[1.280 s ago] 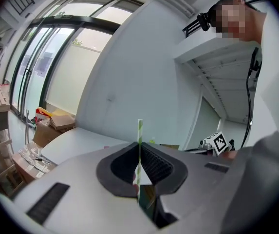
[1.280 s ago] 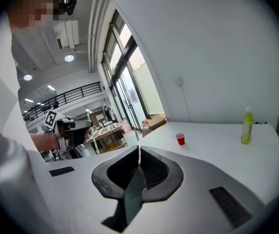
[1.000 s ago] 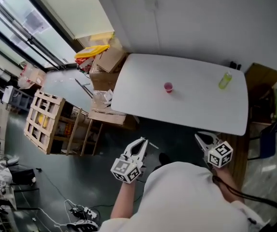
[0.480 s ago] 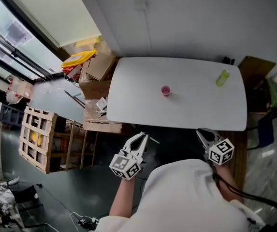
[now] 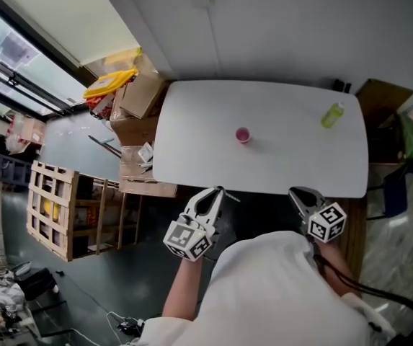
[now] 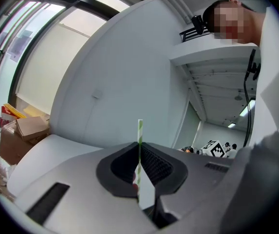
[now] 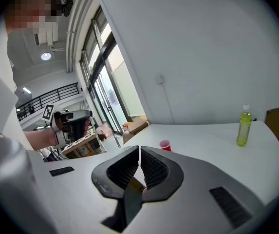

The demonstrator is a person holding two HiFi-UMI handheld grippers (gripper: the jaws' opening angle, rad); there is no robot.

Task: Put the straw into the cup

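Note:
A small red cup (image 5: 243, 135) stands near the middle of the white table (image 5: 192, 143); the right gripper view shows the cup (image 7: 164, 145) just beyond the jaws. My left gripper (image 5: 210, 195) hovers before the table's near edge, shut on a green-and-white striped straw (image 6: 139, 135) that sticks up between its jaws. In the left gripper view, the left gripper (image 6: 139, 149) faces the table and the wall. My right gripper (image 5: 300, 194) is held at the near edge further right, shut with nothing in it. In its own view the right gripper (image 7: 139, 152) has its pads meeting.
A green bottle (image 5: 332, 115) stands at the table's far right corner, also seen as the bottle (image 7: 244, 126) in the right gripper view. Cardboard boxes (image 5: 138, 96) and a wooden crate (image 5: 51, 207) lie left of the table. A brown cabinet (image 5: 385, 98) stands at the right.
Both grippers have come closer to the table's near edge, the left one more. The straw stays held in the left jaws.

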